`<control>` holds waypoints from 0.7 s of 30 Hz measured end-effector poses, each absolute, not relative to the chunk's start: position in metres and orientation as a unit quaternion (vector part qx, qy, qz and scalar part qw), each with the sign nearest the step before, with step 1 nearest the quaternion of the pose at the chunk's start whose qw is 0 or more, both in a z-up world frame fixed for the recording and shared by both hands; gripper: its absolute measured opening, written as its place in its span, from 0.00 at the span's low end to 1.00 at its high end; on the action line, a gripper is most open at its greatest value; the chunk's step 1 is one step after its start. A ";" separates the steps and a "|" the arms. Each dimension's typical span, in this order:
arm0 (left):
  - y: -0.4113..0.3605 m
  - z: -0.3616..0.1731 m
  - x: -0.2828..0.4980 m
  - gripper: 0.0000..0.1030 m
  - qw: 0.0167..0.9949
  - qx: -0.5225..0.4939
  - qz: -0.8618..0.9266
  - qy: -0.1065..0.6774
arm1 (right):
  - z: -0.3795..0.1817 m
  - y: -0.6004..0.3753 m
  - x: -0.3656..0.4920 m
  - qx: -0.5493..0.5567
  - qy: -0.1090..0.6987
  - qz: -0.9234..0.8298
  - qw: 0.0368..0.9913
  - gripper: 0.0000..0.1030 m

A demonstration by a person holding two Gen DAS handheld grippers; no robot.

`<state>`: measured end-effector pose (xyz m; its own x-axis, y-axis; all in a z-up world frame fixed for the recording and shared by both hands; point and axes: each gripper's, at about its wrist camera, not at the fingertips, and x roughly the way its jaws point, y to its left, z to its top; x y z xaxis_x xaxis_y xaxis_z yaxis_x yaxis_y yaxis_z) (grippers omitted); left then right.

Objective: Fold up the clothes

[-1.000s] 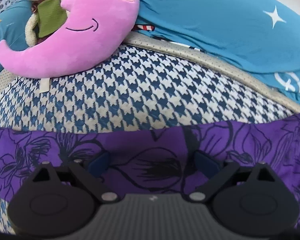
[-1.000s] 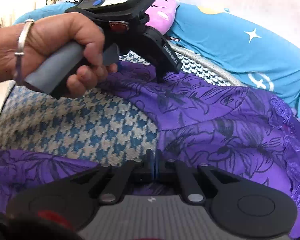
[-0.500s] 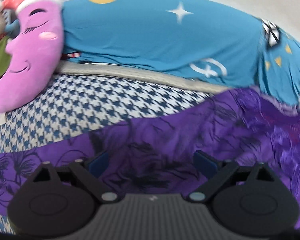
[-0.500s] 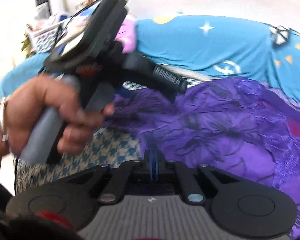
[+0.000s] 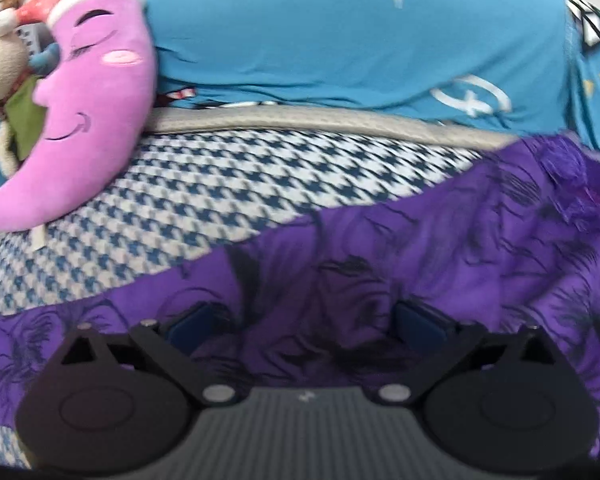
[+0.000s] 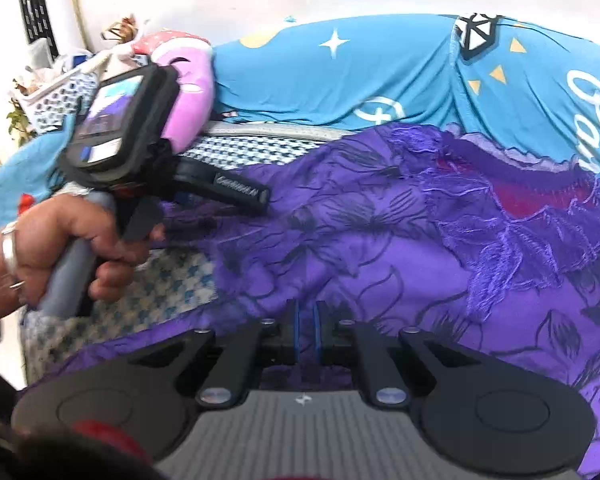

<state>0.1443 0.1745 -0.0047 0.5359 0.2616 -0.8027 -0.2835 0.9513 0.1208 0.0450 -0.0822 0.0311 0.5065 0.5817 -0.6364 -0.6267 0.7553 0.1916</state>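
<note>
Fingers of the left hand-held gripper [image 5: 308, 320] are opening, spread wide over the purple floral garment [image 5: 440, 248], its cloth bunched between them unpinched. The right hand-held gripper [image 6: 306, 326] has its pads nearly together, a fold of that garment between them. The garment lies across the houndstooth bed cover [image 5: 228, 184], beside a pink moon pillow [image 5: 100, 112].

Both views are taken from close above the purple garment [image 5: 440, 248], angled down along the fingers toward the blue cover [image 5: 340, 40] behind, and the garment, houndstooth bedding [image 5: 220, 184] and pink moon cushion [image 5: 100, 92] are shared, while the left gripper [image 6: 220, 200] is caught from the right wrist.
</note>
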 end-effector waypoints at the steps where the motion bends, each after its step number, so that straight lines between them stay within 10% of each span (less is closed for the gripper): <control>1: 0.178 -0.002 0.144 0.97 0.876 -0.021 0.161 0.454 | 0.034 -0.082 0.040 -0.029 0.353 0.353 0.866 0.09; 21: 0.150 0.026 0.075 0.97 0.881 -0.068 0.048 0.466 | 0.046 -0.117 -0.046 -0.004 0.362 0.293 0.885 0.16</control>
